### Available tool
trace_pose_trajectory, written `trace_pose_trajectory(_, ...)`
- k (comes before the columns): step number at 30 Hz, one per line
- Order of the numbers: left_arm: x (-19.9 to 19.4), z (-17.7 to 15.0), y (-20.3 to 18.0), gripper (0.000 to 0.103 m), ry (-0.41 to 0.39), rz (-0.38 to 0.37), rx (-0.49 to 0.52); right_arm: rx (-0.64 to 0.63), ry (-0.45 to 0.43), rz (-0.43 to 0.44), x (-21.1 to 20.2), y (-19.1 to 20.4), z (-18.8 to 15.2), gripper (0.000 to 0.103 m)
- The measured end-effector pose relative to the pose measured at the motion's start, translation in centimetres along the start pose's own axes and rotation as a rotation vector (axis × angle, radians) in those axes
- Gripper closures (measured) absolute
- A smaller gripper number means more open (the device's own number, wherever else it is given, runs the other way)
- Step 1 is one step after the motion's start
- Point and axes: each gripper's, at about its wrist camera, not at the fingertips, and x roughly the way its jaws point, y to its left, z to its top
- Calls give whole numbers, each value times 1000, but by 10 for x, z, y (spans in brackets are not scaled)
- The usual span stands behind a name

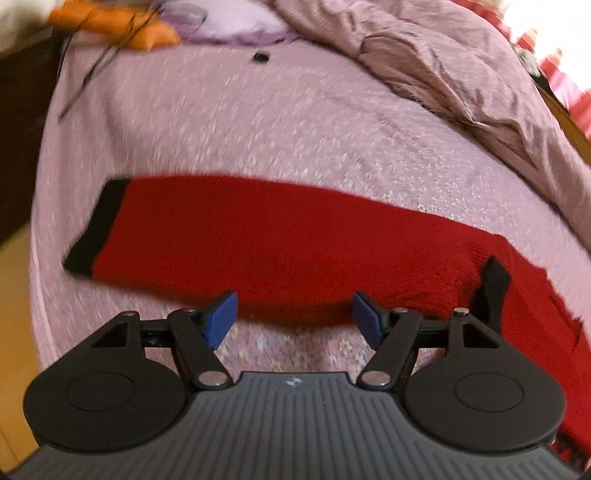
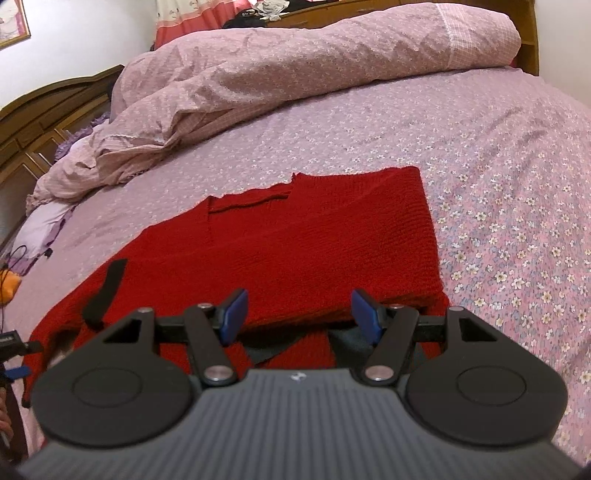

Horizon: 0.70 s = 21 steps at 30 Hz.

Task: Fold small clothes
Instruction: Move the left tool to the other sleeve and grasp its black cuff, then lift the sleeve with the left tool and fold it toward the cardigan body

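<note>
While jaws gape, red sweater (image 2: 295, 243) just ahead, untouched.

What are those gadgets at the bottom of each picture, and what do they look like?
They are two matching hand-held grippers. The left gripper and right gripper each have a grey ribbed body, two round black discs, black linkage bars with silver pins, and two fingers tipped with blue pads. No cables or sleeves are visible on them.

One red knitted garment (image 2: 295, 240) lies on the bed – one black cuff (image 1: 94, 229) at its sleeve end, one black strap (image 2: 105, 293) on it. One crumpled quilt (image 2: 277, 74), one orange item (image 1: 110, 26), two grippers – left gripper (image 1: 293, 317), right gripper (image 2: 295, 314).
</note>
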Motion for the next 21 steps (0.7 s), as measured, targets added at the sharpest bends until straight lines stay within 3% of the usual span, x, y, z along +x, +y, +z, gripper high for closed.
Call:
trace_pose_trajectory(4,9,-5,5,30,37,-53,-71,2,12,-2,1,1,-3,39)
trace_pose_trajectory(13,24,-4,14,29,-17,-88,-190,4,35,-5,6,2,-8,39)
trace_pose_trajectory(21,16,-6,32,29,-57,-123,-315,12,51,-13,11,-2,-11,39)
